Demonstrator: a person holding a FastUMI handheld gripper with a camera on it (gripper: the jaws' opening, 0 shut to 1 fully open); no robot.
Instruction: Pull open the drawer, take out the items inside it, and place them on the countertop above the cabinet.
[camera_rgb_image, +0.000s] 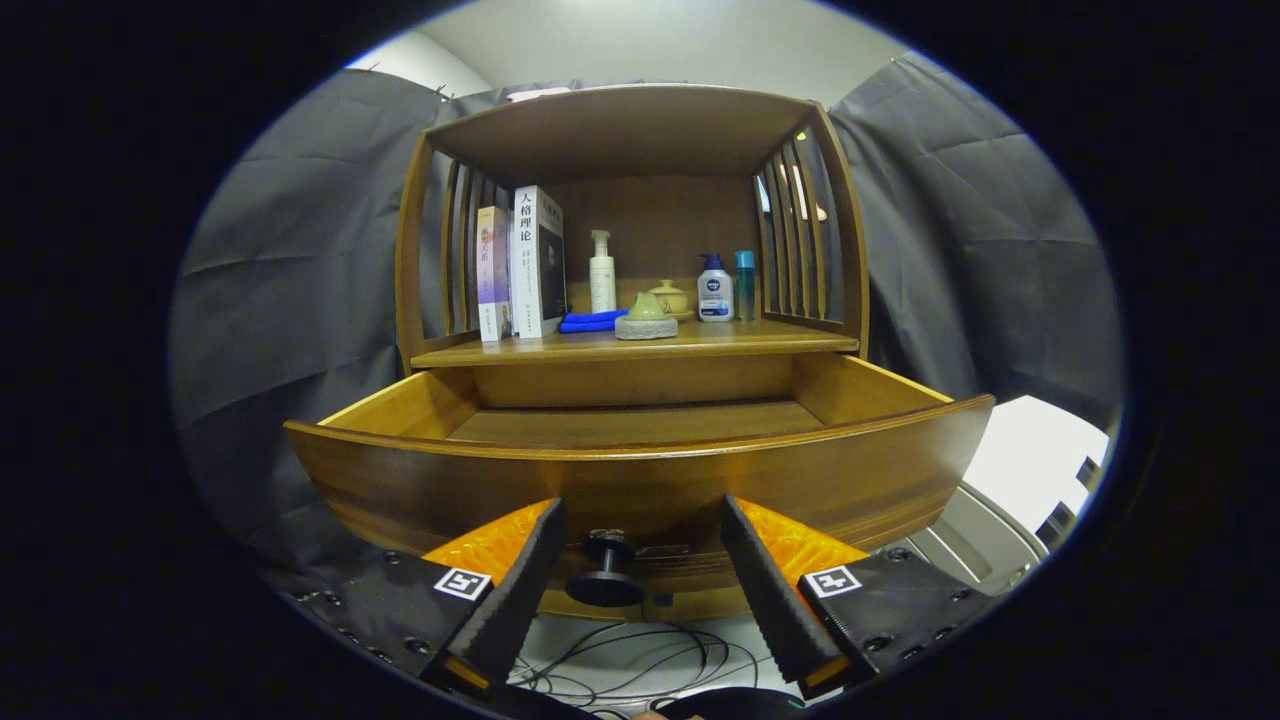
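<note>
Right now you are holding the hand-held gripper (640, 560) with its fingers spread wide, gripping nothing, and the drawer knob (606, 575) is sitting between them. The drawer (640, 470) is standing pulled out, its visible floor looking bare. Above it, the surface (760, 342) is carrying two books (520, 265), a blue cloth (590, 322), bottles (715, 290) and a small green dish (646, 320).

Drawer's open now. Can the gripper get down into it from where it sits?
Probably not directly: the gripper is open, its fingers either side of the knob, below the drawer front. It likely must rise over that front edge first.
</note>
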